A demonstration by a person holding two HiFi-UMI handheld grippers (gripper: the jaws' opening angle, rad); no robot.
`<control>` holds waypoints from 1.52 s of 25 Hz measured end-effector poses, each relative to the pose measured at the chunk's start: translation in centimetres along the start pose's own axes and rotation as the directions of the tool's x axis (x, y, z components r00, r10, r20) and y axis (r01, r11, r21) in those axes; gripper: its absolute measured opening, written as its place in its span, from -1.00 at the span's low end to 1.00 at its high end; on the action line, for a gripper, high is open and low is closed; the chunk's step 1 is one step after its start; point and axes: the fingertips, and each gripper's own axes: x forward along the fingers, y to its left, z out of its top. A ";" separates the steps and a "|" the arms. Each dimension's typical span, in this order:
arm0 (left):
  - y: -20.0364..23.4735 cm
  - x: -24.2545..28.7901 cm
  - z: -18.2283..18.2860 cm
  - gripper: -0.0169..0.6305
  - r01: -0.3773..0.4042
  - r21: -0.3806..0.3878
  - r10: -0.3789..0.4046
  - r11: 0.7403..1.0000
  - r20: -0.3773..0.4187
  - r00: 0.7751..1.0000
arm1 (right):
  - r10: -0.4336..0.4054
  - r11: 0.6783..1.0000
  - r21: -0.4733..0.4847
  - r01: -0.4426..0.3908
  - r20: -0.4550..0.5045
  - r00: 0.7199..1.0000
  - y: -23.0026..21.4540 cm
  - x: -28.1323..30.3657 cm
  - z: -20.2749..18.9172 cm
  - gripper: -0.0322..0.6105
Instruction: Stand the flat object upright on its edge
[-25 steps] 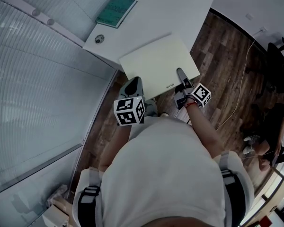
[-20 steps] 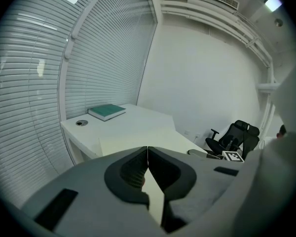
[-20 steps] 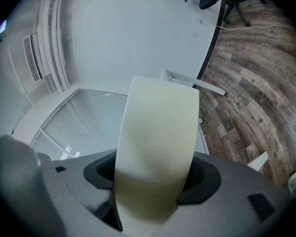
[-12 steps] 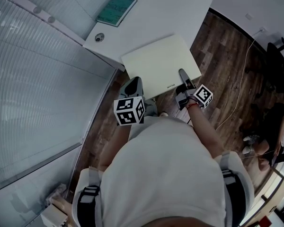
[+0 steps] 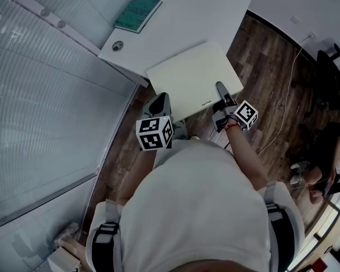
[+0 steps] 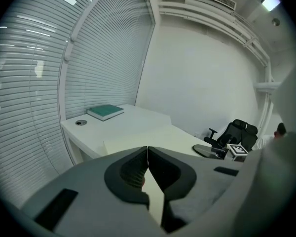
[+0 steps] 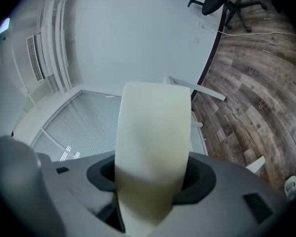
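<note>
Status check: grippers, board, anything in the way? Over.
Right gripper, jaws just closing, clamped on cream board near edge. Left gripper shut, empty. Board near flat over table corner, not upright. Green book far off, clear.

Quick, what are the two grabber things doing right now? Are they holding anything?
Left gripper: closed, tips touching, holding nothing.
Right gripper: jaws have just been closing, now clamped on the cream board.

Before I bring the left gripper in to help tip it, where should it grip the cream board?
Probably the near edge of the cream board, left of the right gripper, whose jaws have just been closing on it. Come in from your side, one jaw above, one below: it is thin and flat, and that edge seems to overhang the desk. Open the shut left gripper first.
</note>
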 end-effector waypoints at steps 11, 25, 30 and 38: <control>-0.4 -0.1 0.1 -0.88 0.007 0.001 -0.007 1.000 0.016 1.000 | -0.017 0.996 -0.084 0.018 0.021 1.000 3.6 0.9 1.9 -0.06; 0.1 -0.6 0.2 -0.88 -0.005 -0.009 0.005 1.000 0.029 1.000 | 0.002 0.928 -0.372 0.005 0.020 1.000 11.0 3.9 3.8 -0.07; 0.9 -0.5 0.1 -0.88 -0.019 -0.021 0.020 1.000 0.030 0.999 | -0.011 0.903 -0.428 0.024 0.033 0.999 12.4 5.2 4.3 -0.07; 1.3 -0.6 0.1 -0.88 -0.021 -0.026 0.022 0.999 0.033 0.999 | -0.019 0.829 -0.557 0.059 0.077 0.997 15.4 6.9 5.4 -0.08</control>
